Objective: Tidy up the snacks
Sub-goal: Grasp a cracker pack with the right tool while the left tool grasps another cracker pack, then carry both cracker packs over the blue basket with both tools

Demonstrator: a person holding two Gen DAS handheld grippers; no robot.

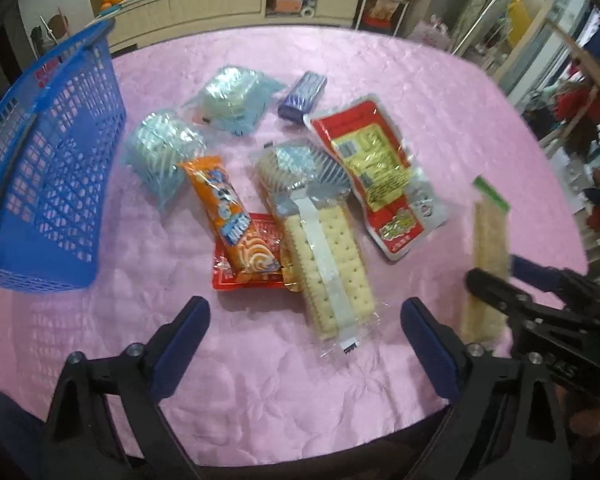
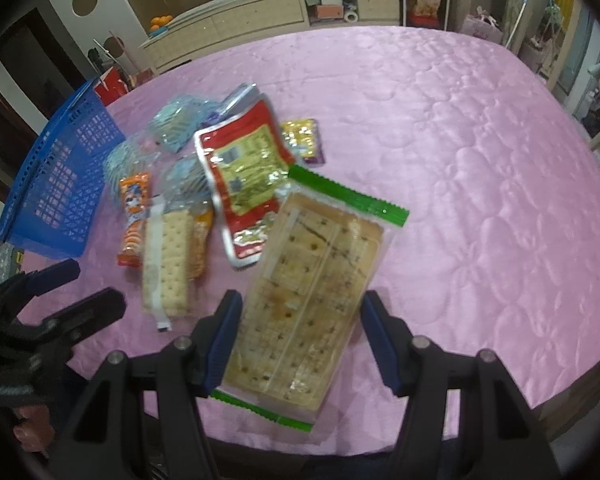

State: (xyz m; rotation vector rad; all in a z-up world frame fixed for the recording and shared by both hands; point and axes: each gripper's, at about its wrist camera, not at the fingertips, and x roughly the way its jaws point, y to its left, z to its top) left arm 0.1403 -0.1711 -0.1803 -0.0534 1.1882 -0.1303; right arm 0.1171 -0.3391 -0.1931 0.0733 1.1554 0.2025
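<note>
clear green-edged cracker pack (image 2: 308,316), speckled tan crackers

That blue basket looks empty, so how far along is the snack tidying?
Barely started. Done: nothing; the blue basket shows no snacks inside. In hand: the right gripper holds a green-edged cracker pack lifted off the pink cloth. Left: the orange wafer pack, clear cracker pack, red pouch and other packets lie loose. The left gripper is open, empty.

Glossy quilted pink cloth (image 1: 420,92) shines across the desk; blue plastic lattice basket (image 1: 60,168); clear crinkly film on the cracker pack (image 2: 308,300).
</note>
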